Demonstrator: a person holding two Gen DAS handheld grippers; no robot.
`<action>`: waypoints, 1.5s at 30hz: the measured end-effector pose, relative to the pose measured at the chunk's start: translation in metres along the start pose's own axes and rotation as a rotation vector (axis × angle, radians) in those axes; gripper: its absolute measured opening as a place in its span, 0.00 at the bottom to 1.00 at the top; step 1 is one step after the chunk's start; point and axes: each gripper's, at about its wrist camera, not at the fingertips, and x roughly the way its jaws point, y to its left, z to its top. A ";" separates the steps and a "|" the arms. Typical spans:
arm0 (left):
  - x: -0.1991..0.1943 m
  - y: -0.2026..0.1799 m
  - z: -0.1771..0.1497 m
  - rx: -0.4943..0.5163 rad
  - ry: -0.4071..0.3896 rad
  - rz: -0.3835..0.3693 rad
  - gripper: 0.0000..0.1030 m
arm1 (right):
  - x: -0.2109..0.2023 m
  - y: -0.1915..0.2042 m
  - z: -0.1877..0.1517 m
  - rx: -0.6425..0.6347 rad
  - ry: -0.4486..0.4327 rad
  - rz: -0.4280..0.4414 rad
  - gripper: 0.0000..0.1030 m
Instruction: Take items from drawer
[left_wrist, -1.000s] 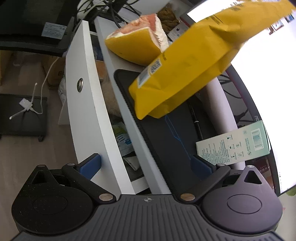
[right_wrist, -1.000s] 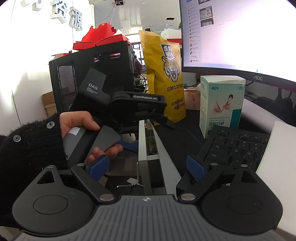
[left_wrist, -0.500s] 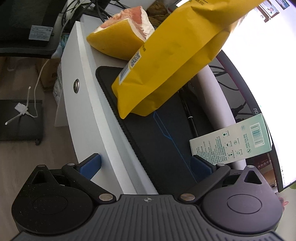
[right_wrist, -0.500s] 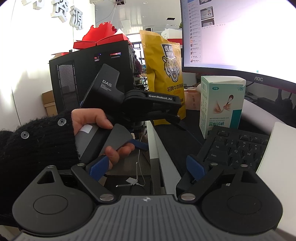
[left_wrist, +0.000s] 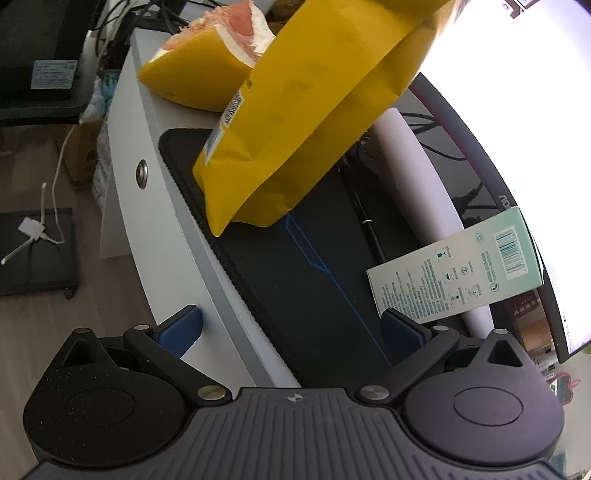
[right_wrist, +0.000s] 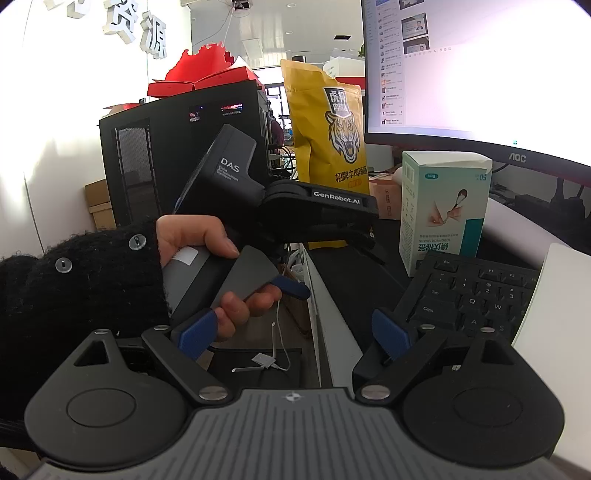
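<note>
Left gripper (left_wrist: 291, 326): fingers spread wide, nothing between them; one blue pad before the drawer front, the other over the desk mat.
Right gripper (right_wrist: 293, 334): fingers released and apart, grasping nothing; it looks along the desk edge.
Drawer (left_wrist: 147, 206): white front with a round metal lock, lying flush under the desk edge, so no contents show.
Desk mat (left_wrist: 295, 266): black with blue lines, on the desk top.
Keyboard (right_wrist: 469, 295): black, just beyond the right gripper's right finger.
Person's left hand (right_wrist: 207, 251): black knit sleeve, wrapped round the other gripper's handle.
Teal-and-white box (left_wrist: 454, 273): upright on the mat, near the keyboard.
Yellow snack pouch (left_wrist: 310, 118): upright on the mat's far part, tiger print facing the right wrist view.
Cut pomelo (left_wrist: 207, 70): behind the pouch, at the desk's end.
Monitor (right_wrist: 476, 66): lit, at the back of the desk.
</note>
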 end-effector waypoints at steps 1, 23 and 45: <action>0.000 0.001 0.000 -0.003 0.000 -0.005 0.99 | 0.000 0.000 0.000 0.001 0.000 0.001 0.87; -0.050 0.014 -0.031 -0.029 -0.160 -0.009 1.00 | -0.005 -0.002 0.001 0.022 -0.023 0.019 0.88; -0.124 -0.062 -0.089 0.400 -0.783 0.147 1.00 | -0.038 -0.021 0.006 0.142 -0.189 -0.085 0.88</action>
